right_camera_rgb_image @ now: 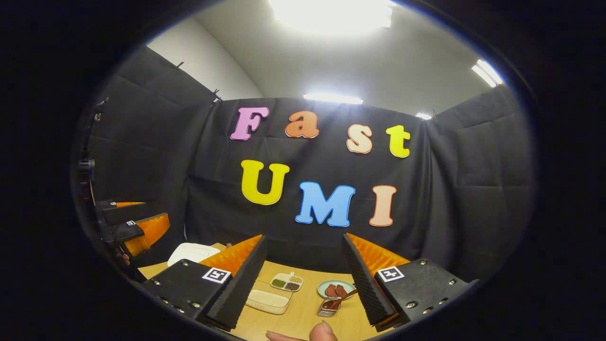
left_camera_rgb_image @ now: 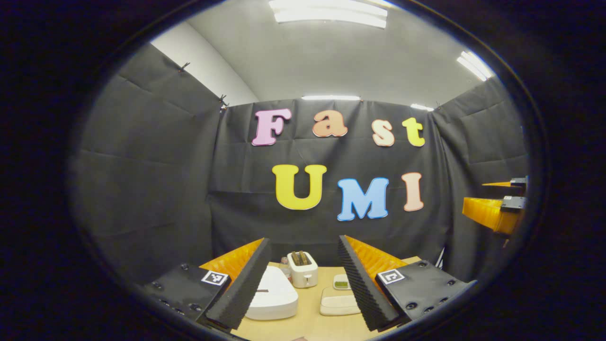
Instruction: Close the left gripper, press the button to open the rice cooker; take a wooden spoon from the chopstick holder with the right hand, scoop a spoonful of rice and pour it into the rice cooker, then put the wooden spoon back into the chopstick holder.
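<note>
While lid sits shut, rice cooker (left_camera_rgb_image: 272, 294) white, rounded; both tongs (left_camera_rgb_image: 303, 284) (right_camera_rgb_image: 303, 284) wide, empty.

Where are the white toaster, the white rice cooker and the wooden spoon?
White toaster (left_camera_rgb_image: 303, 271), left gripper view, front face.
White rice cooker (left_camera_rgb_image: 272, 293), left gripper view, closed lid.
Wooden spoon (right_camera_rgb_image: 342, 298), right gripper view, handle.

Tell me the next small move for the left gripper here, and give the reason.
Probably close the left gripper first. Its fingers stand wide apart with nothing between them, raised above the table, and the white rice cooker below has its lid down. Pressing the open button likely needs the fingers together, then a descent toward the cooker. The right gripper is open too and can wait.
</note>
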A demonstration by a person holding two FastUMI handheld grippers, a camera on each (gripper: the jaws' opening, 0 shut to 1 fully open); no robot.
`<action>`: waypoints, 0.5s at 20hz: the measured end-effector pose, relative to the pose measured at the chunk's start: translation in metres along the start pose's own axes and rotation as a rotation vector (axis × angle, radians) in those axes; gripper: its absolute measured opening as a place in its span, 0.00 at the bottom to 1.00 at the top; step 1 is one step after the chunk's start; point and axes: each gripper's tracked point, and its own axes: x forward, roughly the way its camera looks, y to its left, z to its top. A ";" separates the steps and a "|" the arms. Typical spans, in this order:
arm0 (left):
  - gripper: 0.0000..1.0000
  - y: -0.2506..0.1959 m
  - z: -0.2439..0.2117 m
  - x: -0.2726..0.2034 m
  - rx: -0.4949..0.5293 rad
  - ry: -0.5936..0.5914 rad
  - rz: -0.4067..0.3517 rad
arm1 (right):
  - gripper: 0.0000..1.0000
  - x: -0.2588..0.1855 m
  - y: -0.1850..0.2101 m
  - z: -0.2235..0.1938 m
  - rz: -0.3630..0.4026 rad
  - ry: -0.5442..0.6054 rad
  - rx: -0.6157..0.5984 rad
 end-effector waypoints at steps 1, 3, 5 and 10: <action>0.94 0.000 -0.001 0.003 0.011 0.003 0.012 | 0.96 0.002 -0.004 -0.001 0.002 0.000 0.002; 0.85 0.004 -0.014 0.014 0.033 0.038 0.051 | 0.96 0.006 -0.004 -0.011 0.040 0.014 0.003; 0.70 0.009 -0.026 0.024 0.034 0.072 0.095 | 0.96 0.009 -0.013 -0.012 0.052 0.004 -0.014; 0.21 0.024 -0.070 0.039 0.044 0.184 0.200 | 0.96 0.013 -0.009 -0.032 0.085 0.001 -0.039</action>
